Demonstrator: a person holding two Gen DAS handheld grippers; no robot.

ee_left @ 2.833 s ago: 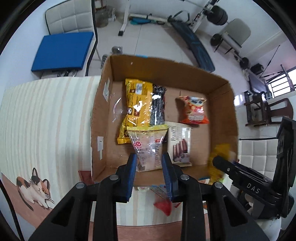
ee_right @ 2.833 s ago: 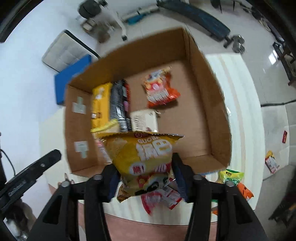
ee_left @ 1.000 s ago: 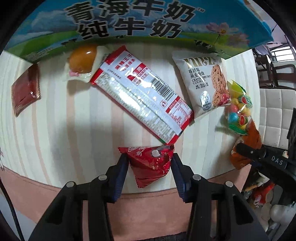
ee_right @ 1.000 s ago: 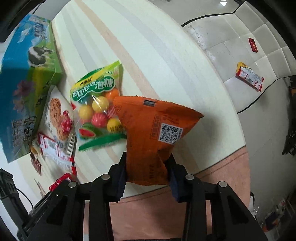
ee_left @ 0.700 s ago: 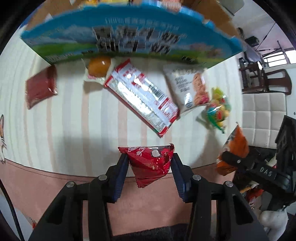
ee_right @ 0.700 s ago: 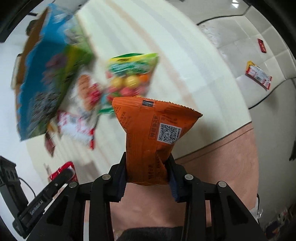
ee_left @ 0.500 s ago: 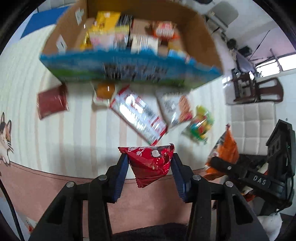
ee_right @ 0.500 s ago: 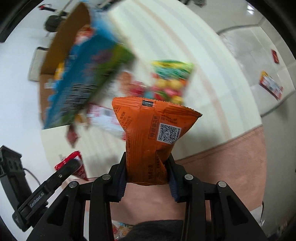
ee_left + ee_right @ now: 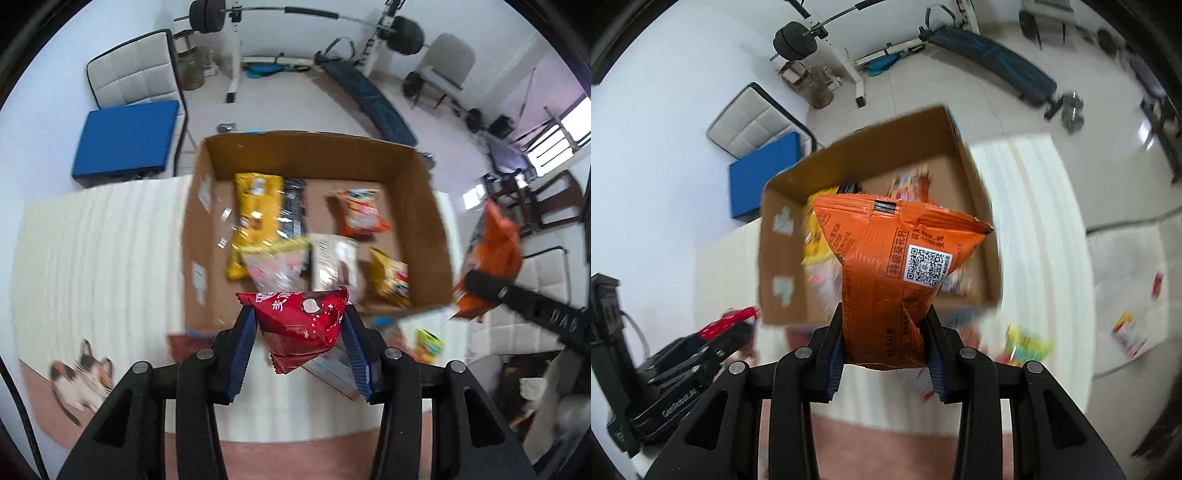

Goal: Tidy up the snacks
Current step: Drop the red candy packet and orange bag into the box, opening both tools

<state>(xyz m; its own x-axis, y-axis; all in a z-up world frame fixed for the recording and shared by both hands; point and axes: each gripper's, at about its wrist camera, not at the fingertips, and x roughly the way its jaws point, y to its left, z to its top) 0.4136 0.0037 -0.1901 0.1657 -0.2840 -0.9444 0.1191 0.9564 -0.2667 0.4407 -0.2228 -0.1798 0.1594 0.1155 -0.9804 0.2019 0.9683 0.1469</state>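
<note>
Both claws lifted from tabletop toward cardboard box point(image 9: 424, 206) for dropping: left claw point(image 9: 300, 341) clamps red packet point(image 9: 301, 325), right claw point(image 9: 885, 345) clamps orange bag point(image 9: 886, 266).

Red packet point(image 9: 300, 325) and orange bag point(image 9: 891, 280), each pinched above open box point(image 9: 314, 155)

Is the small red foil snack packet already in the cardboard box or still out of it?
Out. The small red foil snack packet is pinched in the left tongs, on the near side of the brown cardboard box, not among the snacks inside.

Cardboard box point(image 9: 317, 151) open-topped; bare floor right of centre, snack packs point(image 9: 258, 218) crowding left
</note>
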